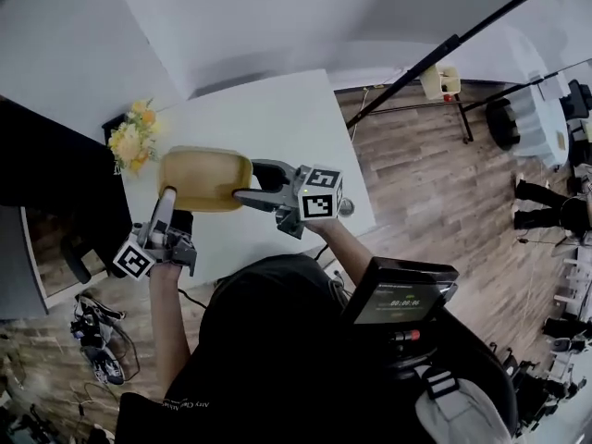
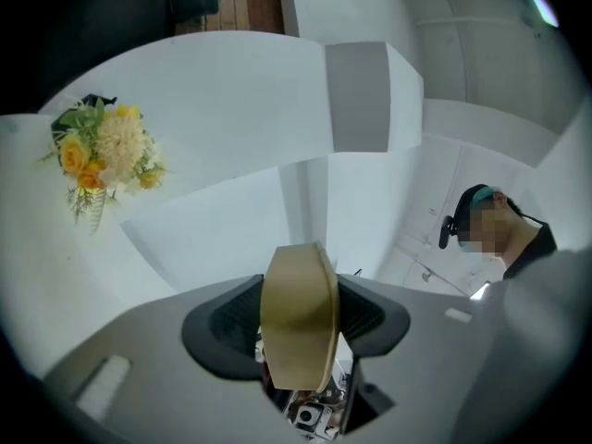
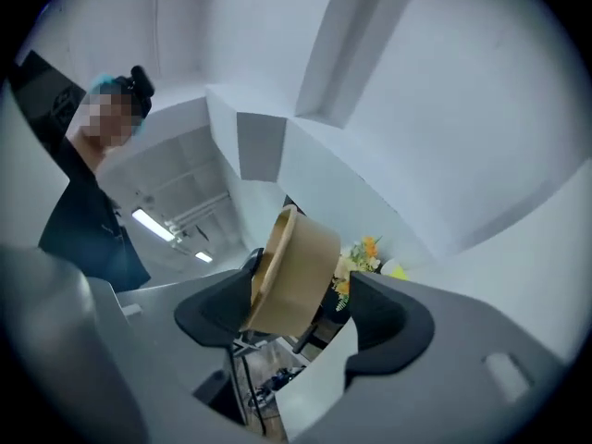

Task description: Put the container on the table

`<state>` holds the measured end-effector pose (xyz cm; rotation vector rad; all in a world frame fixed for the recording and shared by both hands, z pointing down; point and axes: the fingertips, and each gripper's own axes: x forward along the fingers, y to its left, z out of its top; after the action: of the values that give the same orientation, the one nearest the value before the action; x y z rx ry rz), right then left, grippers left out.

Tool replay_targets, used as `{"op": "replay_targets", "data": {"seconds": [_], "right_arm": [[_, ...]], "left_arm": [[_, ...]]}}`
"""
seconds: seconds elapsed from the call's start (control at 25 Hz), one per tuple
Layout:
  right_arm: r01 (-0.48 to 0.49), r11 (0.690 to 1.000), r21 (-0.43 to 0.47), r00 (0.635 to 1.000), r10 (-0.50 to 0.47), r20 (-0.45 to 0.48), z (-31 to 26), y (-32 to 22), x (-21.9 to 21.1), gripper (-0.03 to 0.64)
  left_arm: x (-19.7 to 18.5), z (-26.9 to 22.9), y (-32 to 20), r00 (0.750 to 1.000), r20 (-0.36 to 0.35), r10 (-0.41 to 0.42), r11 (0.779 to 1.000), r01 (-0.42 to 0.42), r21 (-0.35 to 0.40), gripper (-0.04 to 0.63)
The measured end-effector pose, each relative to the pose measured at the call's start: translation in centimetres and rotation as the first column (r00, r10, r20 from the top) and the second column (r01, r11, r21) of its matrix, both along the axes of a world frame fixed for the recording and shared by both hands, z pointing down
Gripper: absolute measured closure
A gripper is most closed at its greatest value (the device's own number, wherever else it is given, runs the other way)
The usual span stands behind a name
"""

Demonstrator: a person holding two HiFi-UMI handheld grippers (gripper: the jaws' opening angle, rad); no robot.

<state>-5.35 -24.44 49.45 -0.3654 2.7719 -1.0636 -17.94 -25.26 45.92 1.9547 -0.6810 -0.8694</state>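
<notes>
Halfway there, seemingly: pinching container with left tongs to carry it above surface, holding right tongs spread loosely around its rim, leaving lowering to left.

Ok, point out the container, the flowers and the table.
container (image 1: 203,178), head view, on the middle of its tan body.
flowers (image 1: 132,139), head view, on the yellow blooms.
table (image 1: 277,118), head view, on a bare part of its white top.
</notes>
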Motion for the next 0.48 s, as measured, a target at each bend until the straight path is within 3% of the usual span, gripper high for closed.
{"op": "replay_targets", "data": {"seconds": [0.12, 0.2, 0.32, 0.48], "right_arm": [[-0.055, 0.996, -0.076, 0.997, 0.059, 0.047, -0.5, -0.5, 0.3, 0.365], [-0.128, 0.982, -0.137, 0.991, 0.131, 0.017, 0.1, -1.6, 0.6, 0.422], [-0.224, 0.966, -0.131, 0.969, 0.206, -0.134, 1.8, -2.8, 1.4, 0.485], [-0.283, 0.958, -0.040, 0.901, 0.251, -0.354, 3.3, -3.2, 3.0, 0.486]], "left_arm": [[1.3, 0.3, 0.3, 0.997, 0.047, 0.059, 0.998, -0.061, 0.023, 0.379], [1.7, 1.3, 0.4, 0.979, 0.186, 0.084, 0.995, -0.093, 0.042, 0.379], [2.9, 2.8, 0.8, 0.907, 0.407, 0.111, 0.989, -0.141, 0.046, 0.379], [0.5, 4.3, 0.4, 0.793, 0.608, -0.046, 0.999, 0.042, 0.021, 0.422]]}}
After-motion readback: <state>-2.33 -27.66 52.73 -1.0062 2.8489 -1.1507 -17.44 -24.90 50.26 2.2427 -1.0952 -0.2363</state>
